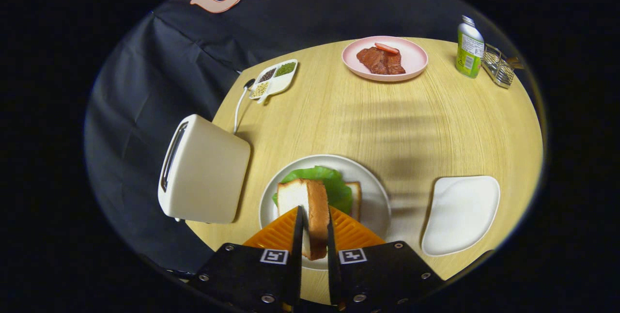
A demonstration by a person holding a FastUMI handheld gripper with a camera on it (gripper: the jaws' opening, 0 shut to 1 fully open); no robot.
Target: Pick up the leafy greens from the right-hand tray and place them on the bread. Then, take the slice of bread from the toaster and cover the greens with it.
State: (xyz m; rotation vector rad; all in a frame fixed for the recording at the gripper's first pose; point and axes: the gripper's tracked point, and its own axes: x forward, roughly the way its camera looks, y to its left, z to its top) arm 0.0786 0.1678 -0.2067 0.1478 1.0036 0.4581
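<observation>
Gripper view: hand-held gripper [315, 228] clamped on slice of bread [310, 211], held on edge between both fingers, pale crumb, tan crust. It hangs above leafy greens [334, 187] lying on bread [355, 199] on round white plate [375, 206]. Smooth cream toaster [203, 172] just left; empty white tray [460, 213] right. Open wood-grain worktop [368, 119] beyond.

Beyond: pink plate [416, 63] with meat [380, 61], green bottle [469, 47], wire rack [499, 67], seed dish [274, 79].
</observation>
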